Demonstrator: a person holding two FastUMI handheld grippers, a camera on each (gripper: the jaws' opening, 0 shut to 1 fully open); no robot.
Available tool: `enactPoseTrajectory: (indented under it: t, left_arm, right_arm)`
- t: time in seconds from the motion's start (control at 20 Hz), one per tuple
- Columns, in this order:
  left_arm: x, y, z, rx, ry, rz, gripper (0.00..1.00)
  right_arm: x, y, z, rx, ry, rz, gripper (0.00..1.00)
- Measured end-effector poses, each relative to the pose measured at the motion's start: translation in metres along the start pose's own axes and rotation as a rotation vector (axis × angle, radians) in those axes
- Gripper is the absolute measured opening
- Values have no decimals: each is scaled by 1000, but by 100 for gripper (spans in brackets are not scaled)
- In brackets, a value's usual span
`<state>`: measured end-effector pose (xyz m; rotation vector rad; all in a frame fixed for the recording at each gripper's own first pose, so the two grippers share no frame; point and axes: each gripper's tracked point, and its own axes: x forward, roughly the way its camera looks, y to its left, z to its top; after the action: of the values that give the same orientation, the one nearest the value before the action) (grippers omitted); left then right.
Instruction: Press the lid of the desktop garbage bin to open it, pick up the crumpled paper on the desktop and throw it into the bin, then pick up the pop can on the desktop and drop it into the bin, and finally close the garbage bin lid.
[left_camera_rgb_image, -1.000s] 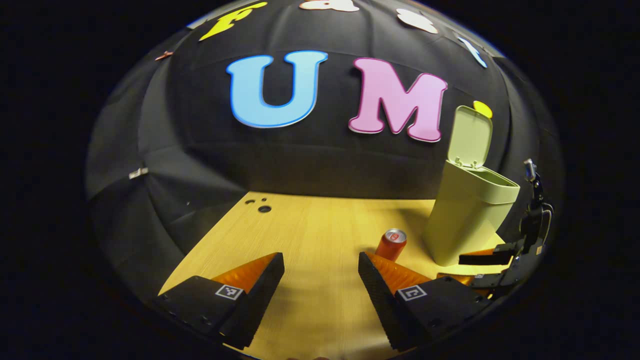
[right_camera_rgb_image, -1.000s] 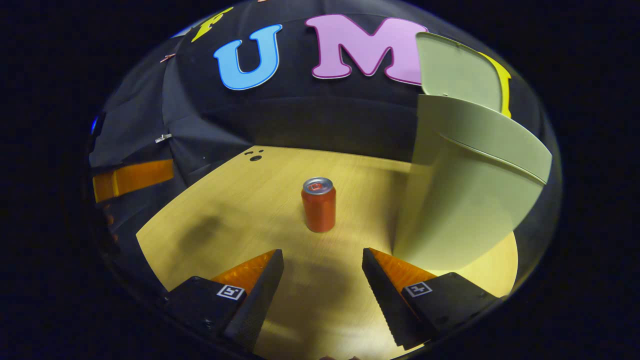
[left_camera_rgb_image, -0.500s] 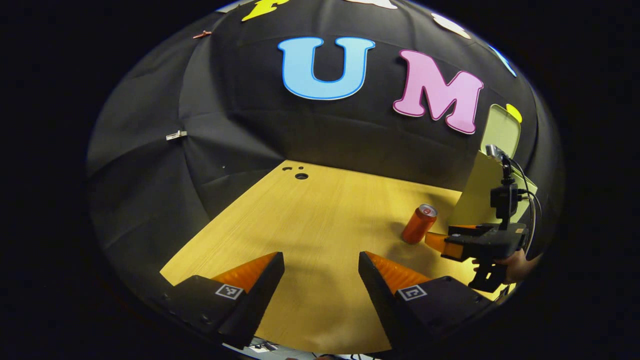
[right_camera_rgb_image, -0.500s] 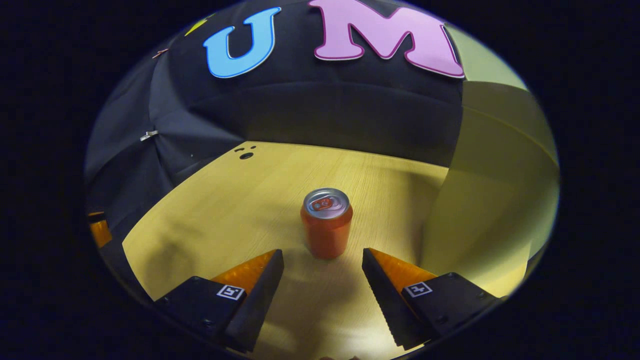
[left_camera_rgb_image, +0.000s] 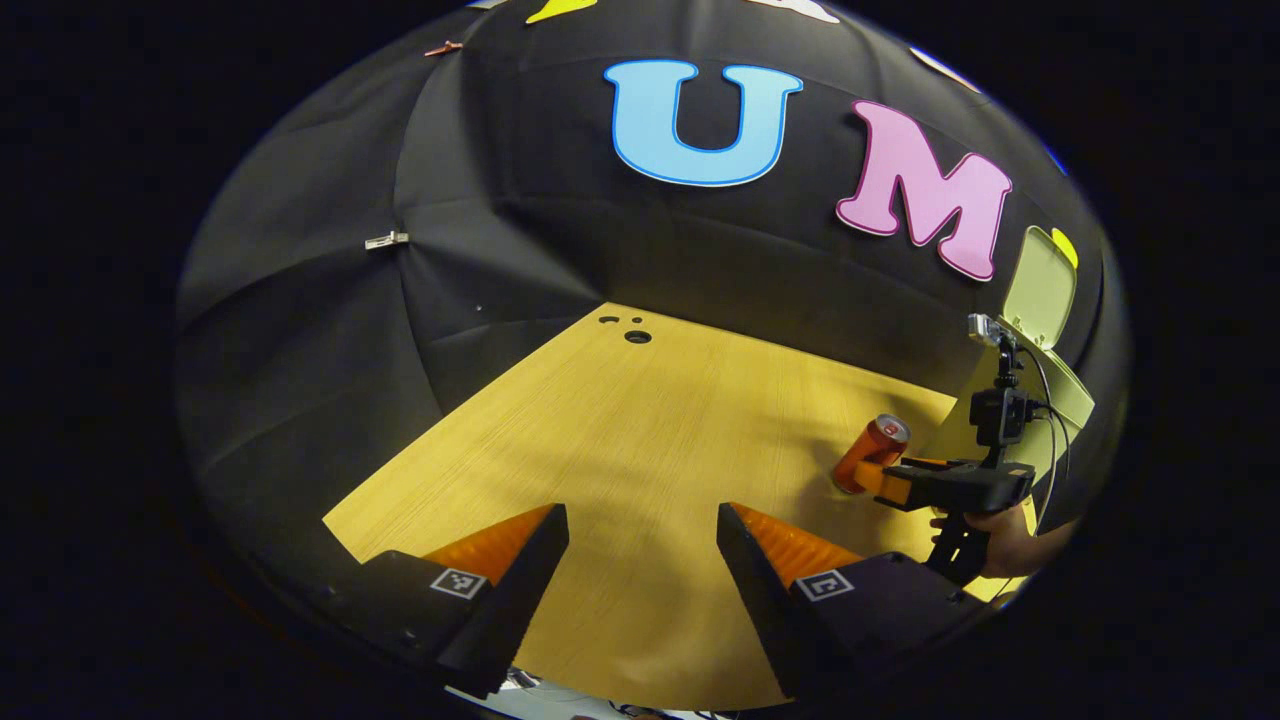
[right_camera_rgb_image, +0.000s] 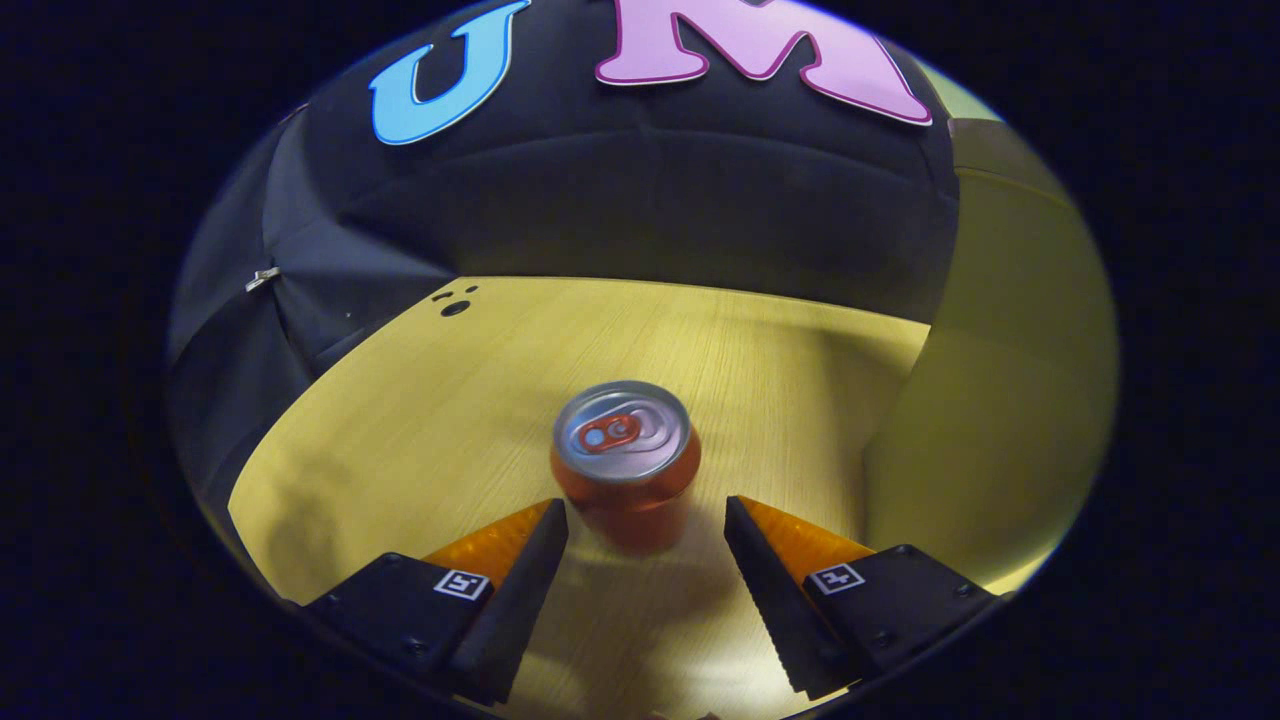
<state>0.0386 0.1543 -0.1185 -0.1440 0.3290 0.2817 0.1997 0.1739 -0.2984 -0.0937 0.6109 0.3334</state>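
Orange-red, with a silver top, the pop can (right_camera_rgb_image: 625, 465) stood upright on the light wooden desktop (right_camera_rgb_image: 420, 400), just left of the pale green garbage bin (right_camera_rgb_image: 1000, 400). In the right gripper view it sat between the tips of the right gripper (right_camera_rgb_image: 645, 530), whose jaws were spread wide; neither finger pressed on the can, and a gap showed on each side.

From the left gripper view, the same can (left_camera_rgb_image: 872, 453) appeared far to the right, with the right gripper (left_camera_rgb_image: 875, 480) reaching up against it and a hand (left_camera_rgb_image: 1000, 540) gripping its handle. Behind them the bin (left_camera_rgb_image: 1070, 390) had its lid (left_camera_rgb_image: 1042, 287) tipped up and open.

Nearer, the left gripper (left_camera_rgb_image: 642, 540) hung over the bare front part of the desktop (left_camera_rgb_image: 620, 450), well apart from the can, its jaws wide open and holding nothing. A small dark hole (left_camera_rgb_image: 637, 337) marked the far corner of the desktop.
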Motion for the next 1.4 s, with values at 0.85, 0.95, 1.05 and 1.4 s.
enactPoseTrajectory:
  t: [0.85,0.95,1.05,1.4]
  left_arm:
    - [1,-40,-14,49,42,-78,96]
    - [-1,-46,-17,59,43,-91,96]
    - [-4,-49,-20,60,41,-104,96]
    - [-25,-62,-27,57,18,-171,96]
  right_arm:
    - [23,3,17,-37,-21,26,83]
    - [13,7,21,-59,-35,43,83]
    - [-1,10,25,-102,-35,45,83]
    - [-71,27,69,-189,-123,93,83]
